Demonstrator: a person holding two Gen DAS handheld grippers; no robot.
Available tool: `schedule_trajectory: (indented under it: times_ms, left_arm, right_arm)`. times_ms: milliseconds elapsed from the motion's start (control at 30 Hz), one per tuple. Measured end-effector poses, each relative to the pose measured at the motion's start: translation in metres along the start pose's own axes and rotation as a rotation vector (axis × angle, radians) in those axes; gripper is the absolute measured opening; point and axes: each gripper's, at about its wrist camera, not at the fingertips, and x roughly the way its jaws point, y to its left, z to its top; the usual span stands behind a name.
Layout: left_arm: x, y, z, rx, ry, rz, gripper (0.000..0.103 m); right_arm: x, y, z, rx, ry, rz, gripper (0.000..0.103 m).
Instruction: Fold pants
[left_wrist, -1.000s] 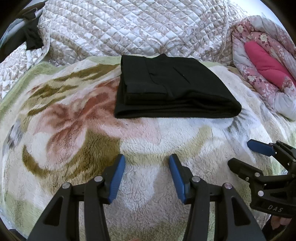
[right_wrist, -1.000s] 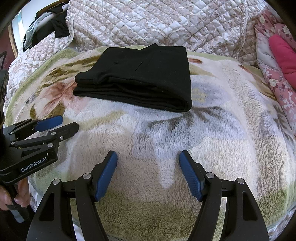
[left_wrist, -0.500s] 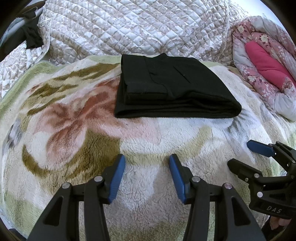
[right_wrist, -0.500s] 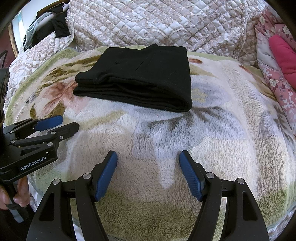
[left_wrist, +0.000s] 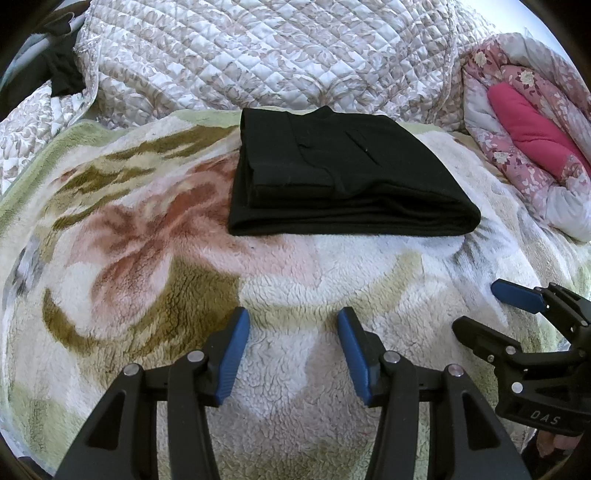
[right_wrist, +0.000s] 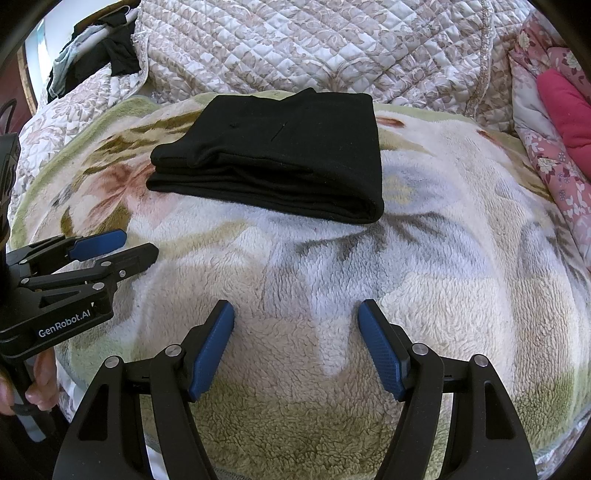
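Observation:
The black pants (left_wrist: 340, 177) lie folded into a flat rectangular stack on the fleece blanket, at the far middle of both views (right_wrist: 280, 158). My left gripper (left_wrist: 293, 321) is open and empty, low over the blanket, well short of the pants. It also shows at the left edge of the right wrist view (right_wrist: 136, 245). My right gripper (right_wrist: 296, 314) is open and empty, also short of the pants. It shows at the right edge of the left wrist view (left_wrist: 476, 308).
A floral fleece blanket (left_wrist: 147, 258) covers the bed. A quilted cover (left_wrist: 258, 55) rises behind the pants. A pink floral quilt (left_wrist: 528, 140) is bunched at the right. Dark clothes (right_wrist: 110, 55) hang at the far left.

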Motion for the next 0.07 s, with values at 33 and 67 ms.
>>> schedule_trajectory:
  times_ms: [33,67]
  left_arm:
    - [0.0004,-0.0003,0.0011,-0.001,0.001,-0.001,0.053]
    - [0.0003,0.0002,0.0007,0.0,0.0,-0.001,0.053]
  right_arm:
    - [0.0,-0.0003,-0.0001,0.001,-0.001,0.003,0.07]
    - [-0.0005,0.0001,0.0003,0.0,-0.004,0.003,0.07]
